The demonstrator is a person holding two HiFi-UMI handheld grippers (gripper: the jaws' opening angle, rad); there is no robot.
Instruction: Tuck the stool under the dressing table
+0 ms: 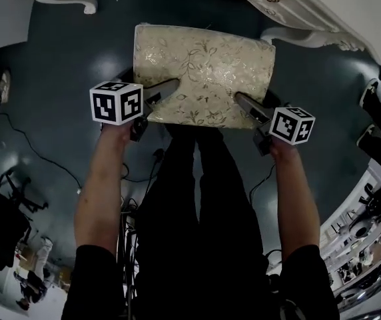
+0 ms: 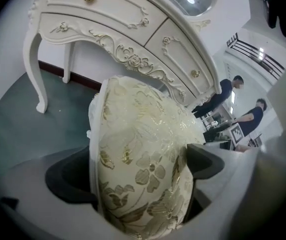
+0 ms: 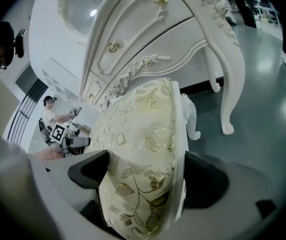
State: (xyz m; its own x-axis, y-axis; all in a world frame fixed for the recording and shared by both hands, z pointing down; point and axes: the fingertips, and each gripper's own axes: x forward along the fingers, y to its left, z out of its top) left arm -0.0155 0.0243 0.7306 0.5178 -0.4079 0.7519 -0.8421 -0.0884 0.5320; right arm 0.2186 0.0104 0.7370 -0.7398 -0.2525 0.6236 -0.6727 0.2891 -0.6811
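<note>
The left claw [image 1: 168,87] and right claw [image 1: 246,103] each pinch the near edge of the stool [image 1: 204,69], jaws pressed into its padded floral seat from above and below. The stool stands on the dark floor [image 1: 57,65] just in front of the dressing table [image 1: 324,5], facing the gap between its curved legs [image 1: 304,37] and not yet under it. The risks, as I judge them: the soft cushion gives and slips out of either pinch, or an uneven push skews the stool into a table leg.
</note>
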